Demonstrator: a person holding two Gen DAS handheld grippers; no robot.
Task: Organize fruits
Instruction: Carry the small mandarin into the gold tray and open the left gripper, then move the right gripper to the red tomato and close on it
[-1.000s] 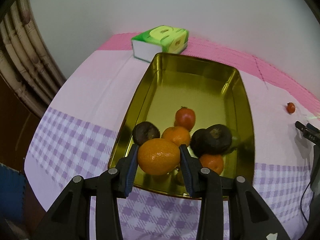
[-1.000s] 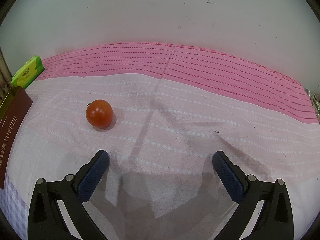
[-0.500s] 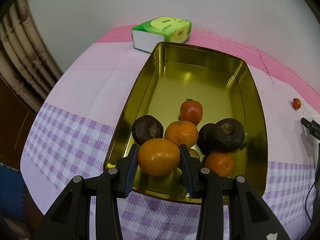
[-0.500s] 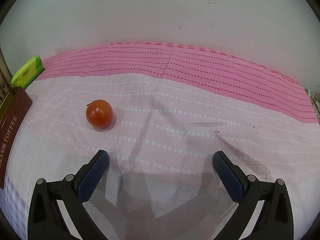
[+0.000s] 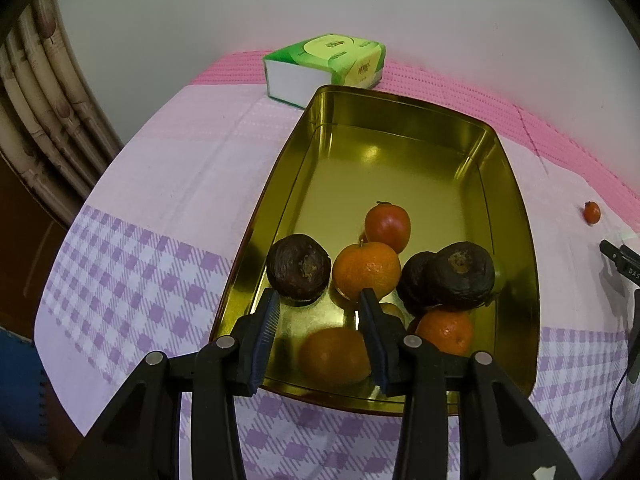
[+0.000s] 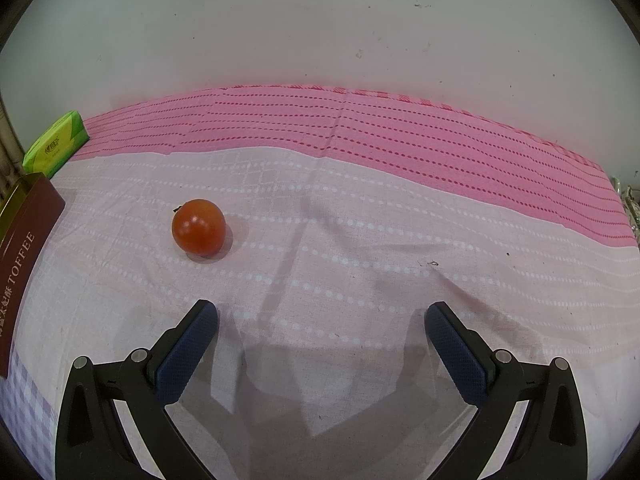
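With its fingers (image 5: 268, 320) parted and the orange (image 5: 334, 356) dropped into the tin (image 5: 516, 264), the left gripper (image 5: 320, 316) should lift clear while the right gripper (image 6: 322, 316), open and empty, takes the tomato (image 6: 199, 227).

You face a plain off-white painted wall (image 6: 320, 32) at twelve o'clock; pale bamboo-print curtain folds (image 5: 44, 112) hang at ten o'clock, dark brown wooden furniture (image 5: 24, 240) below them.

Three oranges (image 5: 366, 274), two tomatoes (image 5: 387, 222), seemingly three dark fruits (image 5: 298, 268), one tin (image 5: 516, 216), one tissue pack (image 5: 324, 66).
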